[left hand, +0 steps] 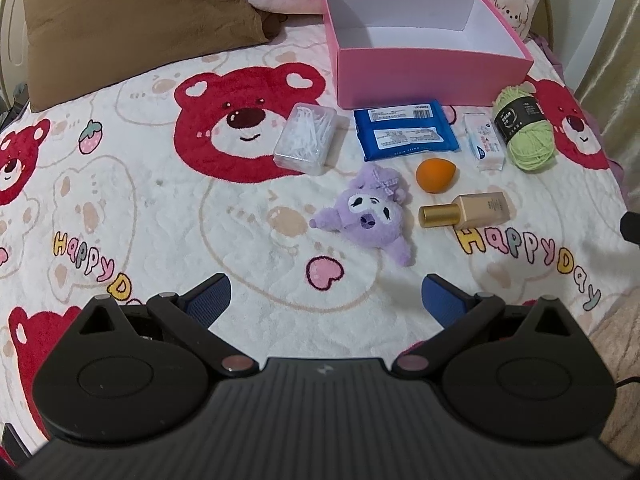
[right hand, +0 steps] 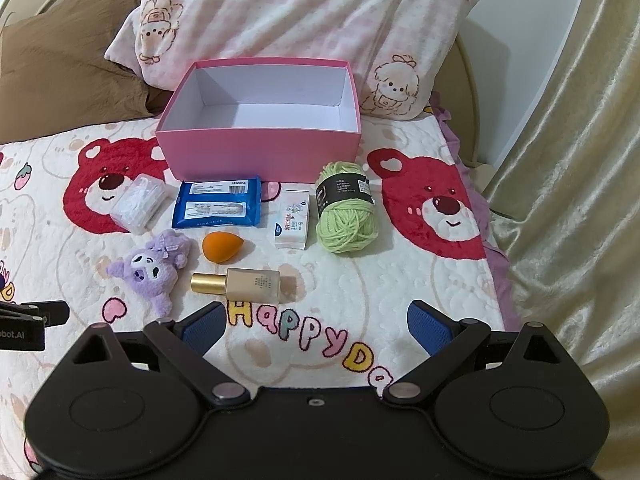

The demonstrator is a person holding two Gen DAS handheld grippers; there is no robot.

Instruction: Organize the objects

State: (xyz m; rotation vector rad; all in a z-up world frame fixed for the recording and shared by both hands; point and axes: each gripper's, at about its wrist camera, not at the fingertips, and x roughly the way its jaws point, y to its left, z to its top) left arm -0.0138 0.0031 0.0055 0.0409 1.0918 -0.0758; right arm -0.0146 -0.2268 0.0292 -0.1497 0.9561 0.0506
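Observation:
An empty pink box (left hand: 432, 78) (right hand: 260, 154) stands on the bed. In front of it lie a clear case of cotton swabs (left hand: 306, 140) (right hand: 138, 202), a blue wipes pack (left hand: 404, 130) (right hand: 218, 204), a small white carton (left hand: 484, 142) (right hand: 293, 220) and a green yarn ball (left hand: 524, 130) (right hand: 346, 210). Nearer are a purple plush toy (left hand: 370, 216) (right hand: 154, 270), an orange sponge (left hand: 436, 175) (right hand: 222, 246) and a gold-capped bottle (left hand: 466, 211) (right hand: 240, 282). My left gripper (left hand: 326, 300) is open, short of the plush. My right gripper (right hand: 316, 322) is open, just short of the bottle.
A brown pillow (left hand: 132, 28) and a pink pillow (right hand: 300, 20) lie behind the box. The bear-print blanket (left hand: 160, 208) ends at the right bed edge, beside a pale curtain (right hand: 568, 180). The left gripper's side shows at the left edge (right hand: 28, 322) of the right wrist view.

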